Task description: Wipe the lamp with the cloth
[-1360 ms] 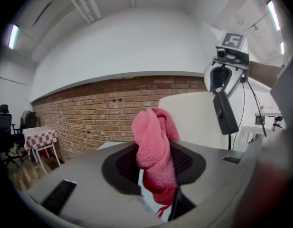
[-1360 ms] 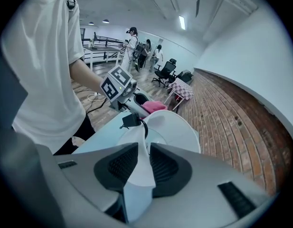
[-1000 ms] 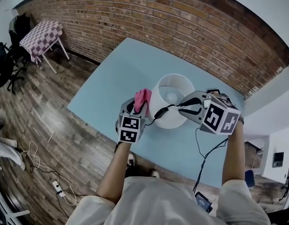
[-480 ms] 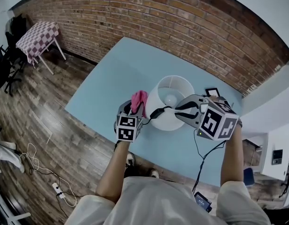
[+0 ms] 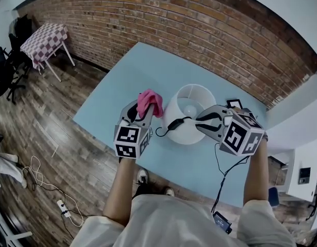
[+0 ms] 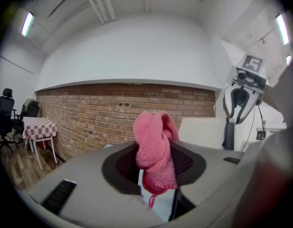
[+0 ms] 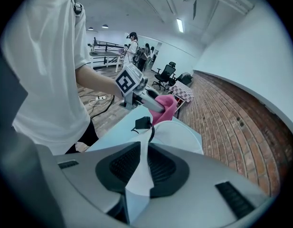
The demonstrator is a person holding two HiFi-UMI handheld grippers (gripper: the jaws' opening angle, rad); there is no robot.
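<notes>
A lamp with a white drum shade (image 5: 186, 134) stands on the light-blue table (image 5: 127, 81), its bulb visible inside. My left gripper (image 5: 148, 108) is shut on a bunched pink cloth (image 5: 149, 101), held in the air just left of the shade's top rim. In the left gripper view the cloth (image 6: 155, 146) sticks up between the pads. My right gripper (image 5: 200, 121) has the shade's near wall (image 7: 177, 137) pinched between its pads, and its jaws are opening slightly. The lamp's black cord and switch (image 5: 173, 123) hang over the shade's front.
A brick wall (image 5: 209, 30) runs behind the table. A small black framed item (image 5: 234, 103) lies on the table right of the lamp. A checkered table (image 5: 45, 37) and office chairs (image 5: 4, 66) stand far left. Cables (image 5: 45, 184) lie on the wooden floor.
My left gripper has risen with the pink cloth and shifted a little left, from the shade's side to near its top rim. The right gripper and the lamp have stayed put.
</notes>
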